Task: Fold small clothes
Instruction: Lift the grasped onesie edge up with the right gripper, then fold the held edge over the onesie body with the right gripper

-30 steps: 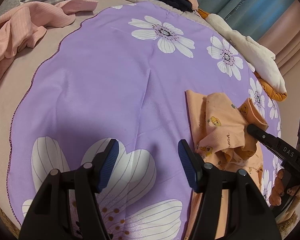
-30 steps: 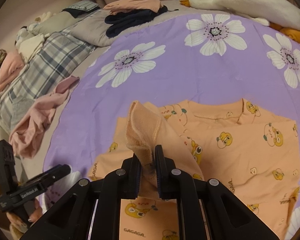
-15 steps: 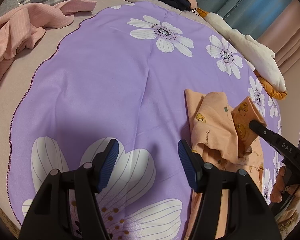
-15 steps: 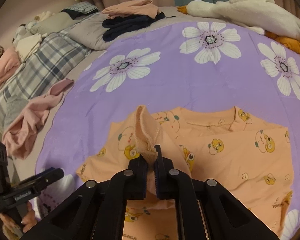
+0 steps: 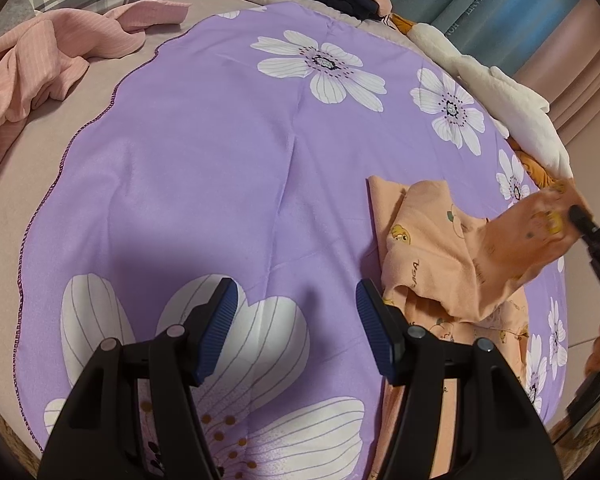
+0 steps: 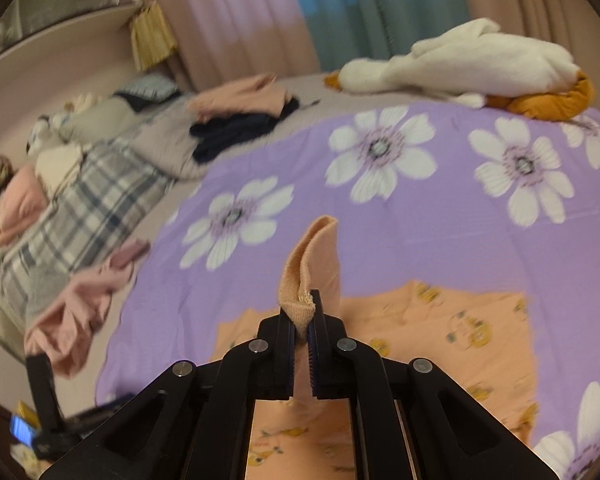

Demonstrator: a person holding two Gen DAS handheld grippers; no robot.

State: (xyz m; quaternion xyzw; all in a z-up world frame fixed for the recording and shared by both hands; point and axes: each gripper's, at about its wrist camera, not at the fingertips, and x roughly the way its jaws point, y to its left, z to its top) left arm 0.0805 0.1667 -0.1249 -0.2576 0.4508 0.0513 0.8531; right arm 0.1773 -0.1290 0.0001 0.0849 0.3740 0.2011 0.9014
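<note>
A bed (image 5: pixel 16 216) carries a purple flowered sheet (image 5: pixel 204 168), with curtains (image 6: pixel 340 20) behind and a white plush toy (image 6: pixel 460 64) at its far edge. An orange printed shirt (image 5: pixel 428 248) lies on the sheet's right side. The right gripper (image 6: pixel 302 320) has its fingers pinched tight on a fold of the shirt, raised off the sheet. The left gripper (image 5: pixel 296 320) hangs over bare sheet just left of the shirt, fingers about half apart and empty.
</note>
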